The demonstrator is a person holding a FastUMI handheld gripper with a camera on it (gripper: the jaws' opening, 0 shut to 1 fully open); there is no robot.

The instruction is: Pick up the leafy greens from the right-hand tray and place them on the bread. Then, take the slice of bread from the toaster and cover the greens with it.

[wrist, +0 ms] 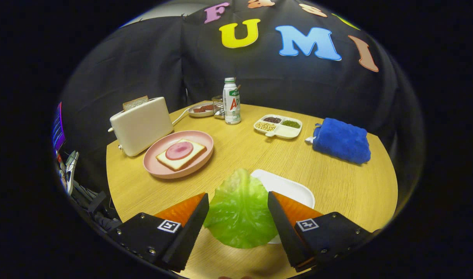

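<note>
Gripper (238, 217) pinches the leafy greens (240, 211); the bread (181, 154) lies ahead-left.
The bread sits on the pink plate (153, 168) near the surface's (337, 186) left edge, beside the toaster (141, 126).

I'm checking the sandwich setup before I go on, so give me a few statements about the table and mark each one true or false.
1. The lettuce leaf sits between the fingers of the gripper. True.
2. The bread on the pink plate is bare. False: a round slice of ham lies on the bread.
3. A slice of toast sticks up from the toaster. True.
4. The blue cloth lies on the white tray. False: it lies on the table, beyond the tray.
5. The bottle lies on its side. False: it stands upright.
</note>
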